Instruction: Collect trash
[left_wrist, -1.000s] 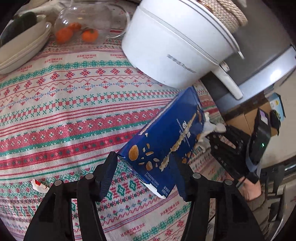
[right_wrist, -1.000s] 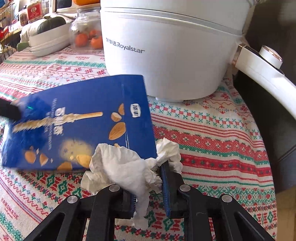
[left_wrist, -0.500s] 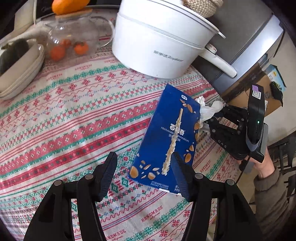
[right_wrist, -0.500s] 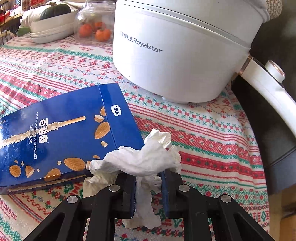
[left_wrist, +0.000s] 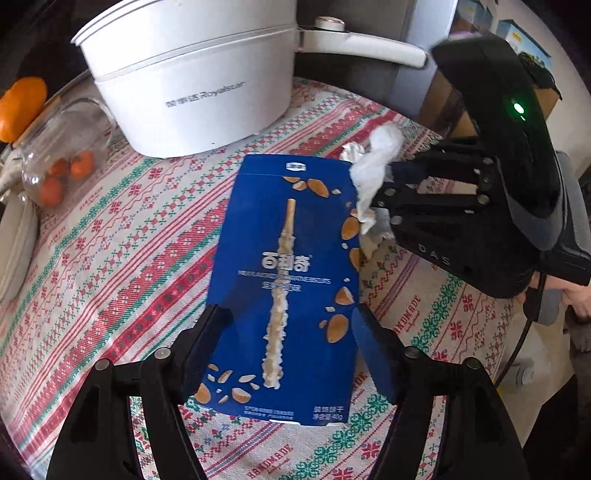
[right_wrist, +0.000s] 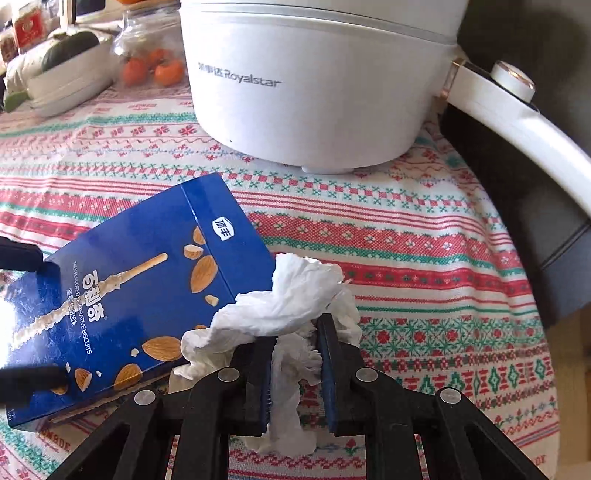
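A flat blue biscuit box (left_wrist: 291, 280) printed with almonds is clamped between the fingers of my left gripper (left_wrist: 291, 332), held above the striped tablecloth. It also shows in the right wrist view (right_wrist: 125, 306) at the left. My right gripper (right_wrist: 295, 339) is shut on a crumpled white tissue (right_wrist: 288, 314), which bulges over and hangs below the fingers. In the left wrist view the right gripper (left_wrist: 388, 184) with the tissue (left_wrist: 373, 177) sits just right of the box's far end, touching or almost touching it.
A white Royalstar electric pot (left_wrist: 192, 85) with a long handle (right_wrist: 517, 122) stands behind. A glass jar of small oranges (left_wrist: 59, 162) and stacked white dishes (right_wrist: 62, 85) are at the left. The table edge (right_wrist: 543, 295) is close on the right.
The left gripper has turned the box to lie lengthwise ahead of it and come closer to the pot. The right gripper, still on the tissue, sits nearer the box's far corner.
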